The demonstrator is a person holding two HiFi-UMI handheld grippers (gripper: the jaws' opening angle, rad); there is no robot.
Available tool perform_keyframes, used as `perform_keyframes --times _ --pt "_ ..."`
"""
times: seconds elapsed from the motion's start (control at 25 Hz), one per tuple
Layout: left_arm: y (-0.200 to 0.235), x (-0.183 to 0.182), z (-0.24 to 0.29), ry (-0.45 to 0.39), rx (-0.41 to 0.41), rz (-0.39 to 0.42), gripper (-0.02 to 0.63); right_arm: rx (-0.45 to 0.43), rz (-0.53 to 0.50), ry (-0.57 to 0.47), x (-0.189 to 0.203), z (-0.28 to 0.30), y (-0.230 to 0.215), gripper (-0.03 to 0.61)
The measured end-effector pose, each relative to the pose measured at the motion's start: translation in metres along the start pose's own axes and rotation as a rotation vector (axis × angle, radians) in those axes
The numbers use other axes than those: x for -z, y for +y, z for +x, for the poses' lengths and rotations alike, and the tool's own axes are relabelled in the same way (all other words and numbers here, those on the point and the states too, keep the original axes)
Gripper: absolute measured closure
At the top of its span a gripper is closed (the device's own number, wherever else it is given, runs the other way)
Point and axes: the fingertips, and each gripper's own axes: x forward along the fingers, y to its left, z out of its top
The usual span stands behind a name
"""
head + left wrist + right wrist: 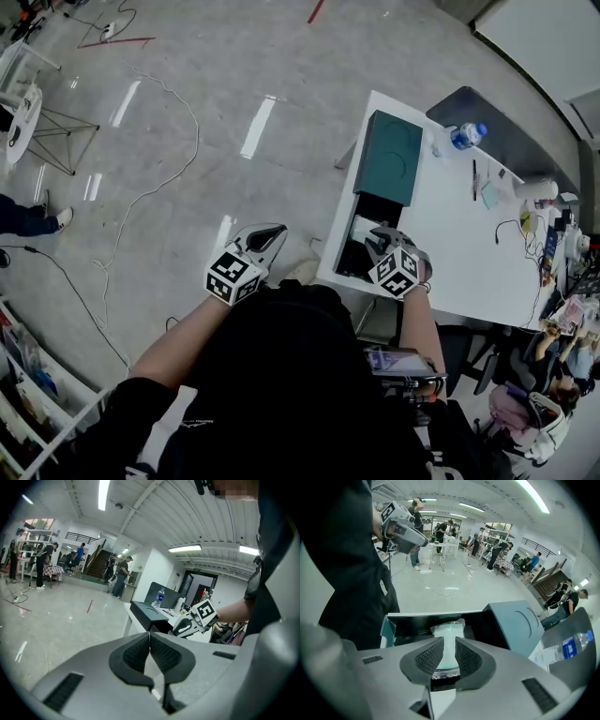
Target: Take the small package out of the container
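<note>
Step in hand: reach/grasp, pkg not yet lifted. R gripper (449, 651) is over the open box (387, 627) at the near edge of the white table (469, 253), pointing down into the box's black inside. Its jaws stand a narrow gap apart. The small package (448, 631), a clear bag w/ something pale green in it, lies flat on the box floor and shows through that gap and above and below the pads. The bag looks wider than the gap, so I read it as lying beyond the jaws, not pinched; contact can't be confirmed. L gripper (267, 236) is off the table to the left, over bare floor, clenched w/ pads meeting at the tips and nothing between them. It looks idle, no part in the grasp. Next move, as I judge it: R jaws open wider or turn to catch an edge or fold of the bag, go down to it, close, then lift straight up clear of the box walls. Flat, slick film on a flat floor means it may slip or only crumple, so a firm bite on the film is needed. Around: the box lid (389, 155), teal, lies hinged back on the far side and doesn't block the way up. Water bottle (466, 136) and small desk clutter sit well apart at the far end. A cable (159, 178) trails over the floor on the left, nowhere near. Only the box walls crowd the jaws.
</note>
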Motion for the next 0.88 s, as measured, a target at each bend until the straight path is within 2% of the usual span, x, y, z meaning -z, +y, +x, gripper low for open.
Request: perform_keyframes --times 0.16,0.44,0.88 --pt "0.005 0.004 -0.007 0.003 -0.024 -0.011 0.604 -0.02 -0.025 0.034 0.0 0.009 -0.007 0.468" --pt "0.01 0.007 -0.02 0.003 -0.051 -0.022 0.604 -0.062 -0.05 0.158 0.012 0.024 -0.004 0.463" --pt "0.013 0.005 -0.022 0.003 -0.04 -0.021 0.604 -0.021 -0.081 0.185 0.014 0.028 0.001 0.538"
